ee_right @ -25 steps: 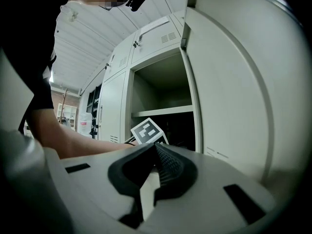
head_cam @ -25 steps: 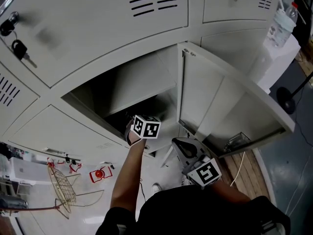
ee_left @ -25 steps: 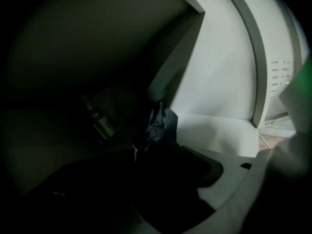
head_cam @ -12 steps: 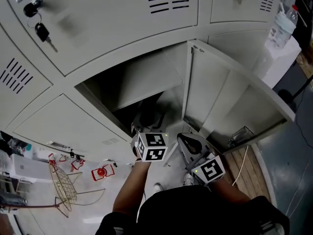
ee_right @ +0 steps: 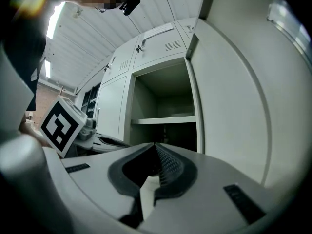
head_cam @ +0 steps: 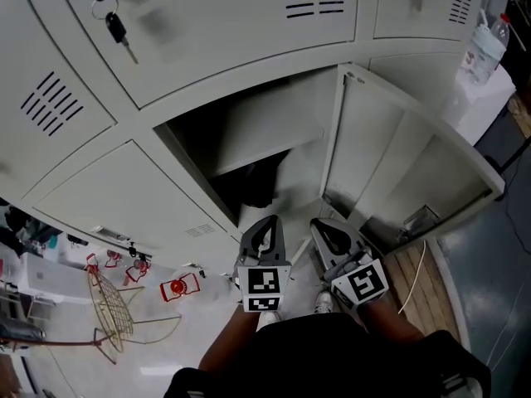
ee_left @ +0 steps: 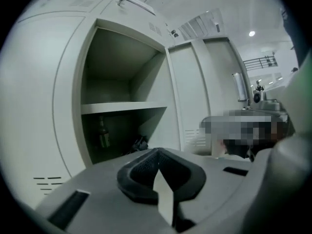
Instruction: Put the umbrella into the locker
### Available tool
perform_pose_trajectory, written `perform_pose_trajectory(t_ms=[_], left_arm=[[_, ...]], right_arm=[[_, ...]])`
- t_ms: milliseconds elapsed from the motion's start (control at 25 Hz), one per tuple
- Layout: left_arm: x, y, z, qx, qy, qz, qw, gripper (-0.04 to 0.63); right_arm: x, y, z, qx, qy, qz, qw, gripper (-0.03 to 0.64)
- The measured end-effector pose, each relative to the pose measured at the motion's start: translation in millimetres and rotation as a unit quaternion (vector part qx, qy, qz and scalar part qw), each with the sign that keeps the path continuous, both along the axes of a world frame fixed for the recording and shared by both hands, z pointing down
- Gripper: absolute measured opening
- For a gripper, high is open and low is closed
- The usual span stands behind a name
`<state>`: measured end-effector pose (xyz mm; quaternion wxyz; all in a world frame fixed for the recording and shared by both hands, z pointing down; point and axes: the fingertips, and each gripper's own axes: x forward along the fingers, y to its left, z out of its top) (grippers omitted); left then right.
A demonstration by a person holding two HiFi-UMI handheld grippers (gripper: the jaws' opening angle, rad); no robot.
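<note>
As my left gripper (head_cam: 264, 229) pulls back from the locker (head_cam: 265, 131), jaws just clenched on nothing, I judge the umbrella (ee_left: 140, 143) delivered; right gripper (head_cam: 330, 235) clenched empty too.

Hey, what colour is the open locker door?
The open locker door is plain pale grey. The head view shows it best.

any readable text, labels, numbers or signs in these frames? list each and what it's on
No legible text in any view.
Marker cubes: black-and-white square patterns, no letters.
Bottle label: too small to read.
Small red-and-white item, lower left: too blurred to read.
Locker doors: no numbers or name labels show.
</note>
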<state>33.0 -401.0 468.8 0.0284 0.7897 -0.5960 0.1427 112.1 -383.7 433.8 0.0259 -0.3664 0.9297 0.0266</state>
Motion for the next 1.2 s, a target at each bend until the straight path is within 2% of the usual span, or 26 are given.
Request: perform_pose_trajectory(t_ms=[240, 360, 600, 1000, 1200], left_arm=[[-11.3, 25.7, -6.4, 0.027, 0.064, -0.001, 0.9976, -0.008], [-20.3, 33.3, -4.1, 0.029, 0.078, -0.016, 0.9964, -0.006], [-27.2, 39.5, 0.7, 0.022, 0.074, -0.019, 0.9968, -0.006], [-20.8, 38.9, 12.3, -0.004, 0.05, -0.005, 0.9987, -0.006], [-21.1, 38.4, 9.9, -0.009, 0.055, -0.007, 0.9984, -0.006]], right_arm=[[-17.4, 12.2, -6.5, -0.001, 0.02, -0.015, 1.0, -0.002], [-23.4, 16.0, -10.3, -0.001, 0.028, -0.015, 0.999, -0.002], [-32.0, 18.1, -15.2, -0.004, 0.007, -0.023, 1.0, -0.002], [-30.3, 17.6, -14.1, 0.002, 0.008, -0.006, 1.0, -0.002], [-26.2, 19.5, -3.5, 0.004, 0.018, 0.001, 1.0, -0.002]])
